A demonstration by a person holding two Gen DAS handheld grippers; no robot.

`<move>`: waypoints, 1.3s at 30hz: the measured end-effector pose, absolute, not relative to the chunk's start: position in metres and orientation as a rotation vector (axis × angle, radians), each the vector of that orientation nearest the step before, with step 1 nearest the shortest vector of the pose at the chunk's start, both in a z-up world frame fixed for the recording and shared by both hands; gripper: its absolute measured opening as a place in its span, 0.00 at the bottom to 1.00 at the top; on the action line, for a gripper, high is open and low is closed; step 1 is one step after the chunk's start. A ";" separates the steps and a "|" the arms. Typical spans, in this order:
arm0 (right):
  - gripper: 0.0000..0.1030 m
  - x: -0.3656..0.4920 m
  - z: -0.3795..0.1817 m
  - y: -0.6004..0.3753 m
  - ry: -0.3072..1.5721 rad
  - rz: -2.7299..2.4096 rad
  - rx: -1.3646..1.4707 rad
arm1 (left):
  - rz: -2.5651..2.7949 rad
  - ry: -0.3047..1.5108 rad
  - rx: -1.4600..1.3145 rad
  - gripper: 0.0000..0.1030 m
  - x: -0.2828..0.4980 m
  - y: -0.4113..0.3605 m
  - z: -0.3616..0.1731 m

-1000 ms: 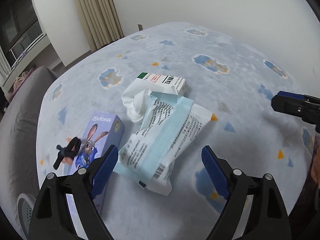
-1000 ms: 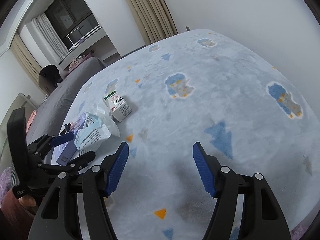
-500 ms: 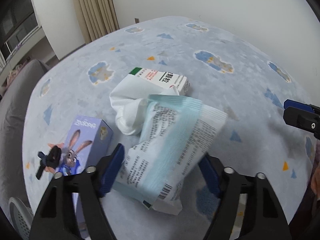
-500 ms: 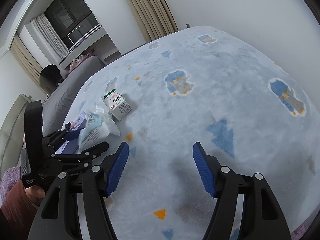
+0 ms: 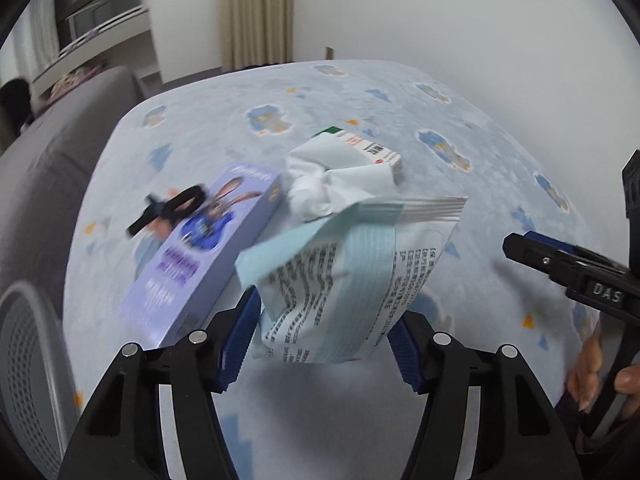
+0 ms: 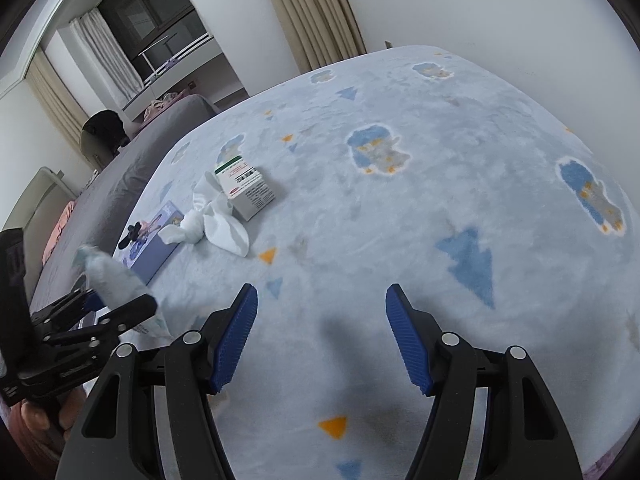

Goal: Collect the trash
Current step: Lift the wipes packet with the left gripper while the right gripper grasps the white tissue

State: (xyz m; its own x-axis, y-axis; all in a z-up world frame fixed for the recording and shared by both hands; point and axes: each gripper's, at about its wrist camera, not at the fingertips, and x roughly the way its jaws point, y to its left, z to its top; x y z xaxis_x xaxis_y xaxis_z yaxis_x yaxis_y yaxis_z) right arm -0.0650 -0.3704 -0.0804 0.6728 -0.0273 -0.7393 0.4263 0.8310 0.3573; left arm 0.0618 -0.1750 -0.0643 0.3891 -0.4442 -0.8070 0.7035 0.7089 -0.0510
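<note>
My left gripper [image 5: 322, 320] has its jaws closing, and the blue pads press on a pale blue and white wipes packet [image 5: 348, 280]. The packet hangs clear of the blanket, as the right wrist view also shows, with the packet [image 6: 112, 276] in the left gripper [image 6: 116, 300]. A crumpled white tissue [image 5: 320, 184] lies just beyond, against a white medicine box [image 5: 376, 150]. To the left lies a purple cartoon-rabbit box [image 5: 200, 264] with a black clip [image 5: 168, 206] on it. My right gripper [image 6: 320, 296] hovers open over bare blanket with nothing between its fingers.
A light blue patterned blanket [image 6: 400, 220] covers the bed. A grey sofa [image 5: 40, 184] runs along the left, and a grey mesh basket [image 5: 24, 360] stands at the lower left. A person's hand [image 5: 592, 376] holds the right gripper's handle.
The left gripper's jaws narrowed onto the packet and lifted it off the blanket, swinging left with a roll. The right gripper stayed put.
</note>
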 end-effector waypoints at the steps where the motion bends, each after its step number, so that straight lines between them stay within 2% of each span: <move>1: 0.62 -0.062 -0.079 -0.367 0.802 -0.261 0.534 | -0.725 0.911 0.302 0.58 0.060 -0.166 -0.062; 12: 0.62 0.009 -0.061 -0.327 0.825 -0.110 0.385 | -0.535 0.849 0.169 0.57 0.056 -0.094 -0.036; 22: 0.62 0.077 -0.072 -0.295 0.893 -0.070 0.239 | -0.524 0.895 0.149 0.57 0.066 -0.090 -0.053; 35: 0.62 0.119 -0.093 -0.289 0.964 -0.078 0.131 | -0.499 0.901 0.131 0.58 0.067 -0.091 -0.055; 36: 0.61 0.120 -0.094 -0.290 0.964 -0.071 0.137 | -0.498 0.903 0.131 0.58 0.067 -0.091 -0.055; 39: 0.45 0.122 -0.093 -0.290 0.958 -0.054 0.139 | -0.494 0.904 0.132 0.60 0.065 -0.092 -0.054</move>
State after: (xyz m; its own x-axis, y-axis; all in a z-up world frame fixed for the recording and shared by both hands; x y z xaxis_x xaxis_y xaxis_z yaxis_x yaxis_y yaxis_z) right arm 0.1218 -0.2900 -0.0932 0.5750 0.0155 -0.8180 0.1071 0.9898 0.0941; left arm 0.0654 -0.0924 -0.0538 0.5153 -0.3557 -0.7797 0.4644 0.8806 -0.0948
